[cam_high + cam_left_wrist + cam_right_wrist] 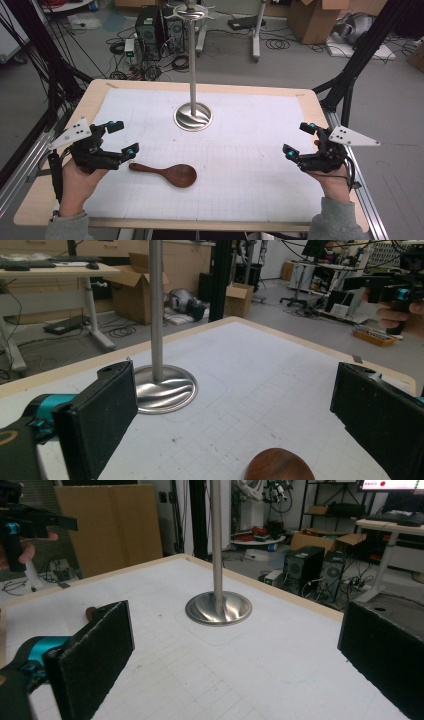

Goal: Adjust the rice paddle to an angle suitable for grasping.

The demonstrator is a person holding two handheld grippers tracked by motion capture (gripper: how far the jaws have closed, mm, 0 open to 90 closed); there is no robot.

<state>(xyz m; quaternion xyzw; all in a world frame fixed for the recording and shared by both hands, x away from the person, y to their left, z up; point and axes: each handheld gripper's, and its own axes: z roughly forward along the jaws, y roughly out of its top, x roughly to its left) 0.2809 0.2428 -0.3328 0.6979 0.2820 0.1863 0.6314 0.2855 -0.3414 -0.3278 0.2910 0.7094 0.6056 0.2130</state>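
Observation:
A dark wooden spoon (167, 172) lies flat on the white mat, with its handle pointing left and its bowl to the right. My left gripper (124, 138) hovers just left of the handle end, open, with nothing between its pads. In the left gripper view the wide-apart jaws frame the left gripper (235, 425), and the spoon bowl (277, 467) shows low on the mat ahead. My right gripper (297, 138) is held near the right edge of the mat, far from the spoon. It is open and empty too (235, 665). The spoon handle tip (91, 613) peeks out behind its left jaw.
A steel stand with a round base (193, 116) and a tall pole rises at the back centre of the mat (250, 165); its base shows in both gripper views (162, 387) (218, 608). Wooden table edges (30, 205) border the mat. Boxes, computers and cables sit on the floor beyond.

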